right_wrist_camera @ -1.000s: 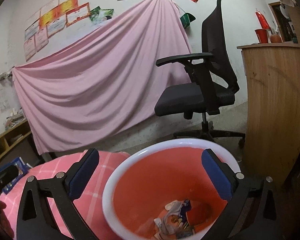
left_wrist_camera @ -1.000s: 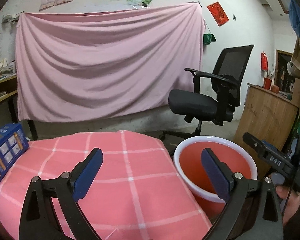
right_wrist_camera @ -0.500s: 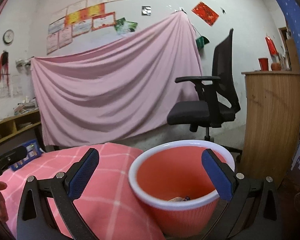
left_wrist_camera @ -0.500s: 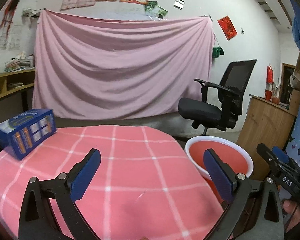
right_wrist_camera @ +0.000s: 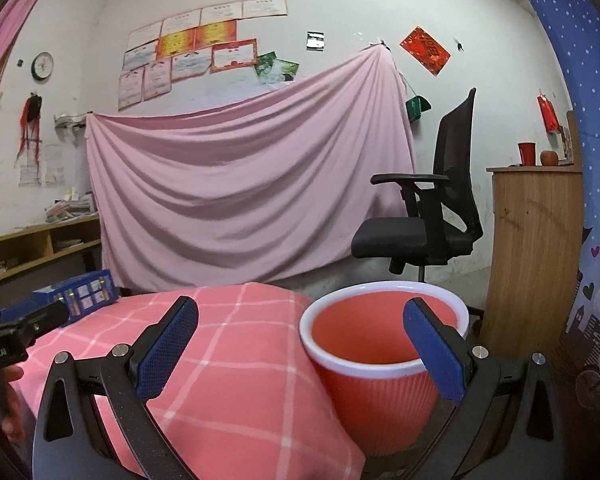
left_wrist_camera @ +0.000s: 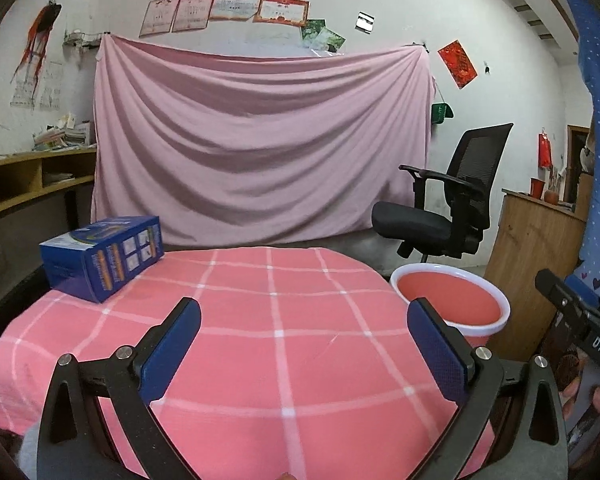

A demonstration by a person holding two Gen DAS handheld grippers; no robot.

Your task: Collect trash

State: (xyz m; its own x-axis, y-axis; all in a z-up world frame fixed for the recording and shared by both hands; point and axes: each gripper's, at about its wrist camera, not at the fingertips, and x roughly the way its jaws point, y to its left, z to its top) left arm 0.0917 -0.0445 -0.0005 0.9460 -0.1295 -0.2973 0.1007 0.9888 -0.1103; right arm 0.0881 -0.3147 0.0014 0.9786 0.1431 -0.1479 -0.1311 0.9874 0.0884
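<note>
Both my grippers are spread wide and hold nothing: left gripper above the pink checked tablecloth at lower centre, right gripper at lower centre. Red trash bin stands just beside the table at lower right, contents hidden. Blue box sits at left on the cloth.
</note>
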